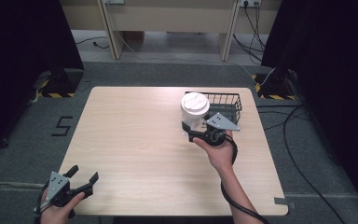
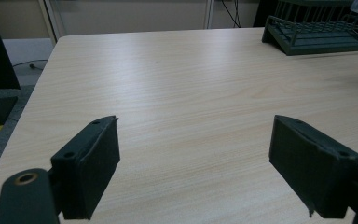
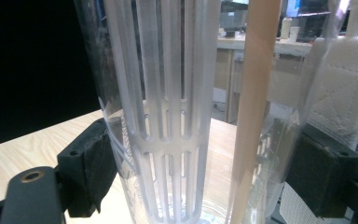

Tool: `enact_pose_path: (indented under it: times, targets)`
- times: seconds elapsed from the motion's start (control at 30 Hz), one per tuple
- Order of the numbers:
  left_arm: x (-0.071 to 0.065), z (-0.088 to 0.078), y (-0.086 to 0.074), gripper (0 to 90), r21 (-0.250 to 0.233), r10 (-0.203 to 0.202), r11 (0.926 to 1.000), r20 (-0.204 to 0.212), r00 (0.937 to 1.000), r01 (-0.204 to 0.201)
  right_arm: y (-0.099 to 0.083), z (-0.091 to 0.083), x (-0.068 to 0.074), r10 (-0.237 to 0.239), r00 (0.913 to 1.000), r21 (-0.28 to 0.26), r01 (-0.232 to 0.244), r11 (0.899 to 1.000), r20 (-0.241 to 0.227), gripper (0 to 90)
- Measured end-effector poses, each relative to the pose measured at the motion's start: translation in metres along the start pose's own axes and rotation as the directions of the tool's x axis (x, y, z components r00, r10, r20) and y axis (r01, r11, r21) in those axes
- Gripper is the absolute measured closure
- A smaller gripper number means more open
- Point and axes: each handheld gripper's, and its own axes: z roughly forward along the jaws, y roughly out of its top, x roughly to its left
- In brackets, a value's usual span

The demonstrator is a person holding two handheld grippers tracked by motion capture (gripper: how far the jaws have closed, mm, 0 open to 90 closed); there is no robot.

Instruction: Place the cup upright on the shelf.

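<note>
Basket (image 2: 321, 28) cut off by the top edge; cup's (image 3: 168, 116) top and base beyond the frame

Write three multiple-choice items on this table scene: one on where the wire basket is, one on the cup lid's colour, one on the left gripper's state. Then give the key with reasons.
1. Where does the wire basket stand on the table?
A. near corner by the left gripper
B. far right corner
C. centre

2. What colour is the lid of the clear cup?
A. white
B. red
C. black

3. How is the left gripper?
A. shut on the cup
B. shut on the basket
C. open, with nothing between its fingers

Key:
1 B, the high view shows the basket at the table's far right corner.
2 A, the lid shows white from above.
3 C, the left gripper view shows bare tabletop between its fingers; it is the right gripper that holds the cup.
</note>
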Motion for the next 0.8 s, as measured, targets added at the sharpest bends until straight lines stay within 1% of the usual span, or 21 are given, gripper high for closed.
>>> enact_pose_path:
  times: [0.8]
  targets:
    - [-0.001, 0.000, 0.000, 15.6, 0.003, 0.001, 1.0000, 0.001, 1.0000, -0.001, 0.003, -0.021, -0.026, 0.015, 0.9969, -0.002, -0.015, 1.000, 0.077, 18.4]
